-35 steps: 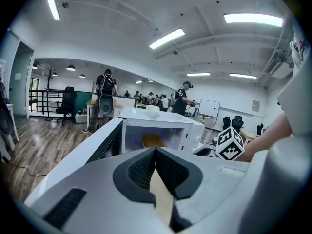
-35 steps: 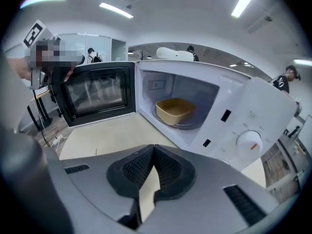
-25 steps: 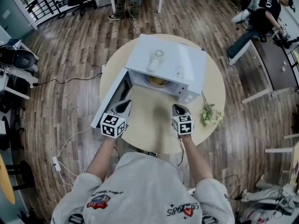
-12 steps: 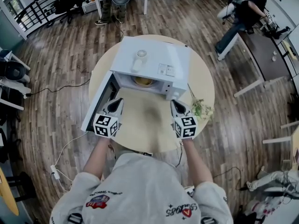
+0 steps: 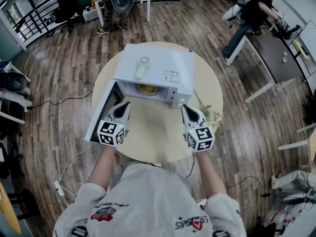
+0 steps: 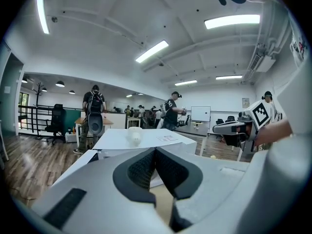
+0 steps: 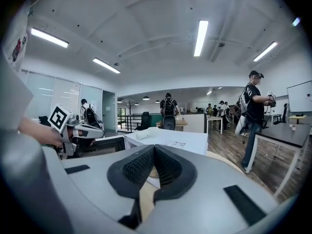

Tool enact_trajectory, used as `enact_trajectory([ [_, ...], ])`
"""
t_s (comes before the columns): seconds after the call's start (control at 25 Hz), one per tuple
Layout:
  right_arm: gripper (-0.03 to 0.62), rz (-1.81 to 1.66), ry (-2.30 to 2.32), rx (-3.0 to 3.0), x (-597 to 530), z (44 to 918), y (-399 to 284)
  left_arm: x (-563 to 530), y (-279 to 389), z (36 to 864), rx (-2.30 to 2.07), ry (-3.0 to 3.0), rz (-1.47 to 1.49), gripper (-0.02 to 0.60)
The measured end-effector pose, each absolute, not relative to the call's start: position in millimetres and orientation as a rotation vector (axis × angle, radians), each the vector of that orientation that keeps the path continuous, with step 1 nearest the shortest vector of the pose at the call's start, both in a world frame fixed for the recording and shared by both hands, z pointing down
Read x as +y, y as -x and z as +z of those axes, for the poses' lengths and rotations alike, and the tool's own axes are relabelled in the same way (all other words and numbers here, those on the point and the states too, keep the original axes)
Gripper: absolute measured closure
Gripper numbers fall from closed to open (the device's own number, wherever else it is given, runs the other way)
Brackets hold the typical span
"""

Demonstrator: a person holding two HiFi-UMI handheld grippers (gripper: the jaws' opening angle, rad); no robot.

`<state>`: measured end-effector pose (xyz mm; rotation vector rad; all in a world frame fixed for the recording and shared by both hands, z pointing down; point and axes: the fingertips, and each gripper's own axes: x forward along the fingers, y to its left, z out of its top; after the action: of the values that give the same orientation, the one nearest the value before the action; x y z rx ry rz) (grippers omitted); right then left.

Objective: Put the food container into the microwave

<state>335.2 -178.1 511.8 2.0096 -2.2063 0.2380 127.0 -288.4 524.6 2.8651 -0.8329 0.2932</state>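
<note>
Left forearm (image 5: 102, 168) and right forearm (image 5: 211, 174) stretch forward from lower middle of frame, roughly parallel. Left gripper (image 5: 124, 107) at centre left, right gripper (image 5: 189, 110) at centre right, side by side, well apart. Both point toward top of frame, tilted slightly down. Jaws of each pressed together, nothing between them.

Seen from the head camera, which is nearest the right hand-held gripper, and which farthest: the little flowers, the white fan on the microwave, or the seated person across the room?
1. Flowers: lying on the table, just to the right of the right hand-held gripper.
2. White fan: on top of the microwave, beyond and to the left.
3. Seated person: far upper right, well away from the table.
</note>
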Motion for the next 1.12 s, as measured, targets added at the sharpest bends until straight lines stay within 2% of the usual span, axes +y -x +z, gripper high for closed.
enact_trajectory([
  [1.12,0.599,0.199,-2.021,-2.227,-164,500,-307,-279,-112,523,-0.824,-2.847,0.271,0.577],
])
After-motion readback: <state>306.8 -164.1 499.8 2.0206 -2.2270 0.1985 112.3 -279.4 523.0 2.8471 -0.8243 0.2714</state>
